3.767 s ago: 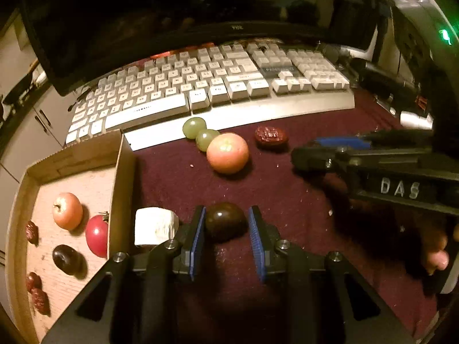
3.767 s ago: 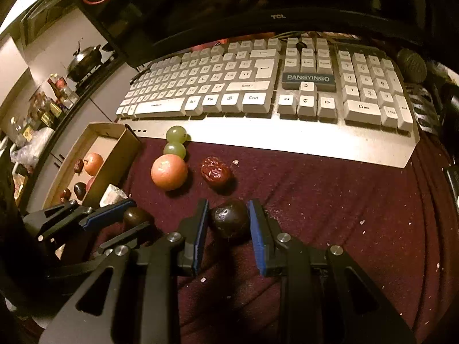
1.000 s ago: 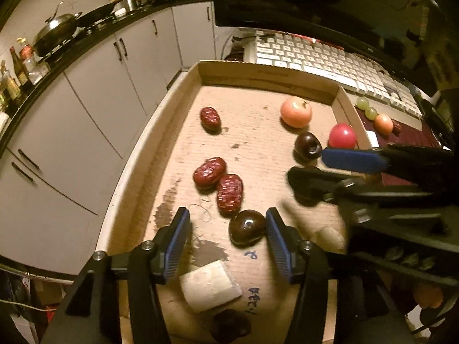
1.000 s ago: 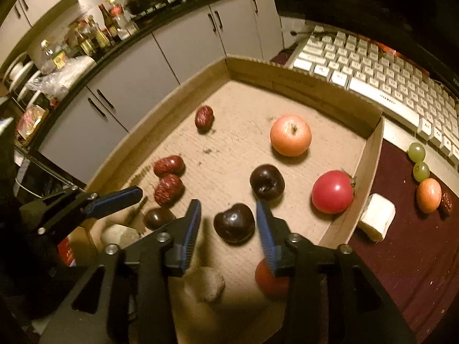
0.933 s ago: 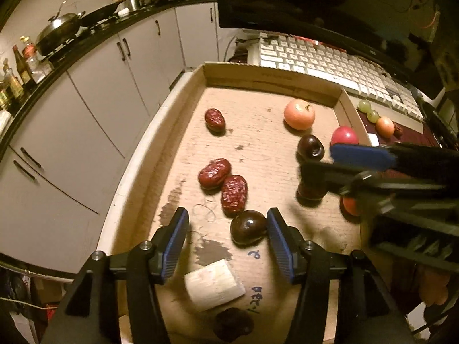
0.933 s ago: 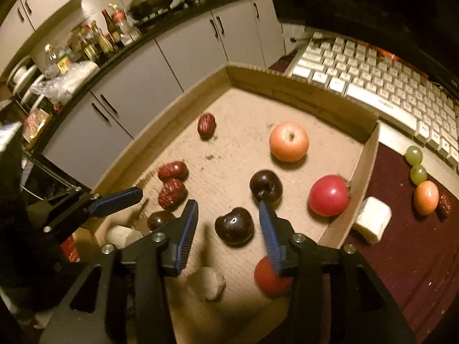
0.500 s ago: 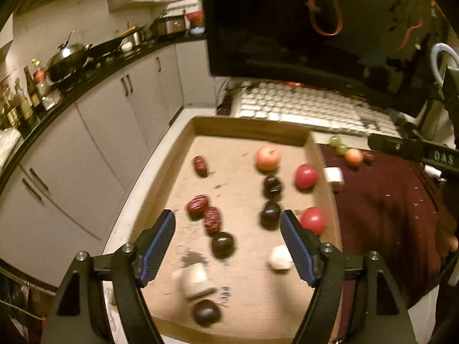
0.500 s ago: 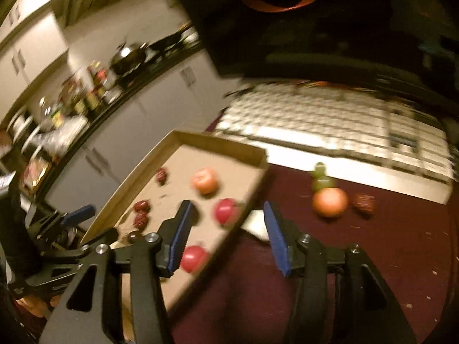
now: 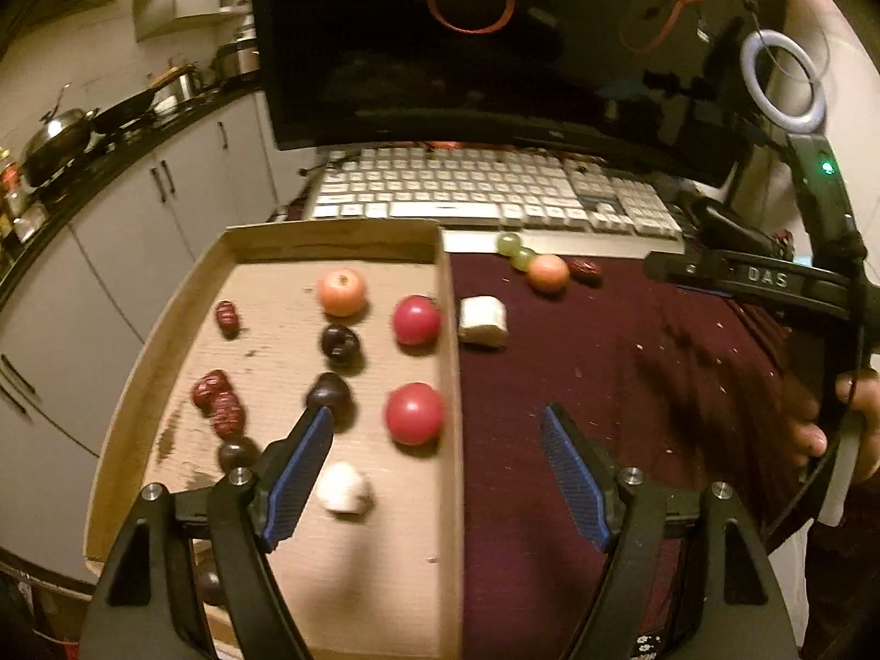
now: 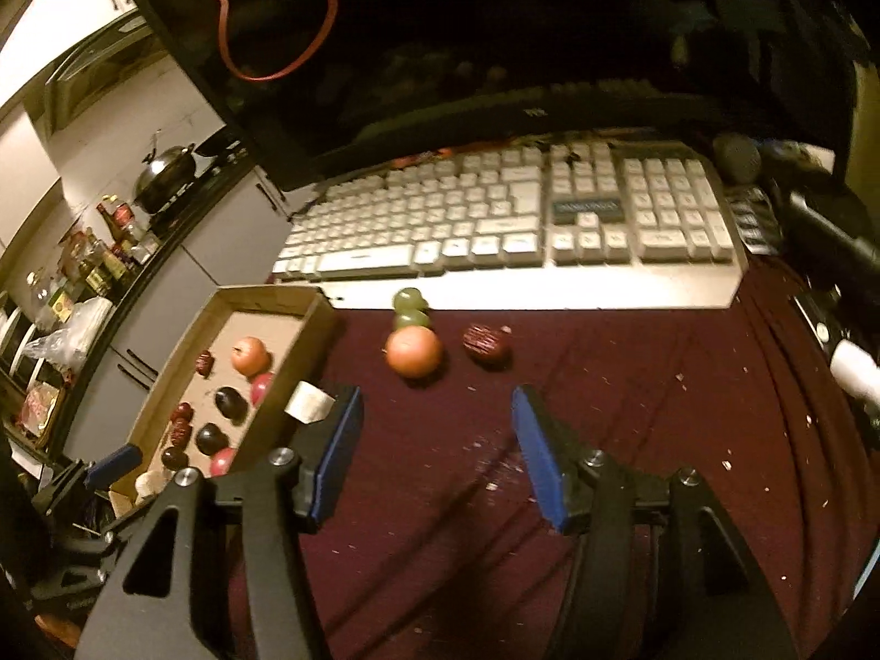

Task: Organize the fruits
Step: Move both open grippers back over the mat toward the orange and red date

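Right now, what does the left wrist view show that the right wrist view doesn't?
Only the left wrist view shows the whole floor of the cardboard tray, both red tomatoes, and the hand holding the right hand-held gripper. Only the right wrist view shows that gripper's open, empty jaws close up. Both show the keyboard, the two green grapes, the orange fruit, the red date and the white chunk on the maroon cloth.

Cardboard tray (image 9: 448, 385) holds plums, tomatoes, dates; orange fruit (image 10: 413, 352), grapes (image 10: 410, 308), date (image 10: 487, 346) on cloth.
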Motion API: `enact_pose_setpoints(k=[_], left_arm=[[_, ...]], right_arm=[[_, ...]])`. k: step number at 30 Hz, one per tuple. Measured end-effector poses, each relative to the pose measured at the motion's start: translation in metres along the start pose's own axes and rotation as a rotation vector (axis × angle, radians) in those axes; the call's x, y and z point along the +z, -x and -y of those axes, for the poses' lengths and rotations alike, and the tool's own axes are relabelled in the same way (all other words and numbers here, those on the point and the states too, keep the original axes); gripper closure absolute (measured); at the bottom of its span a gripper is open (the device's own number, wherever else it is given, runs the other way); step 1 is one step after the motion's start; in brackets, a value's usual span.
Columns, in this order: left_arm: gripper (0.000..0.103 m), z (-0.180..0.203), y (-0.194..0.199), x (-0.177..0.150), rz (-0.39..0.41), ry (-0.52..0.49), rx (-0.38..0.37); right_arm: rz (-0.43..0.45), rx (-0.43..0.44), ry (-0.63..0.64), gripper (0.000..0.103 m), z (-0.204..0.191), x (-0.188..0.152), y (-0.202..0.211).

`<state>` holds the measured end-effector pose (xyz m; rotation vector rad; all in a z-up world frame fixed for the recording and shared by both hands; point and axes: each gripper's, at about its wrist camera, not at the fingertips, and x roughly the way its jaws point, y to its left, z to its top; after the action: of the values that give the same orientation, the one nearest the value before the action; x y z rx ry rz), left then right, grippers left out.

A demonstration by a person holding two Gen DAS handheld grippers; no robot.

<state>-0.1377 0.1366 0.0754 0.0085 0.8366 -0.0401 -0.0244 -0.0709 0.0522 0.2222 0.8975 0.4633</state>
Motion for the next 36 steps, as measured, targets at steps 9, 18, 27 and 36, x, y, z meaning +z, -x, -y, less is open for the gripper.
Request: enact_pose_setpoints(k=[9, 18, 27, 36], left_arm=[[0.025, 0.028, -0.013, 0.011, -0.016, -0.042, -0.006], [0.025, 0.046, -0.029, 0.015, -0.049, -0.081, -0.019], [0.025, 0.051, -0.044, 0.029, -0.07, -0.092, 0.005], [0.025, 0.045, -0.05, 0.037, -0.076, -0.06, 0.011]], right_arm=[[-0.019, -0.029, 0.017, 0.045, 0.014, 0.0, -0.009], [-0.027, -0.039, 0.046, 0.045, 0.023, 0.005, -0.016], [-0.057, -0.065, 0.144, 0.045, 0.009, 0.02, -0.031], [-0.13, -0.094, 0.263, 0.046, -0.003, 0.026, -0.067]])
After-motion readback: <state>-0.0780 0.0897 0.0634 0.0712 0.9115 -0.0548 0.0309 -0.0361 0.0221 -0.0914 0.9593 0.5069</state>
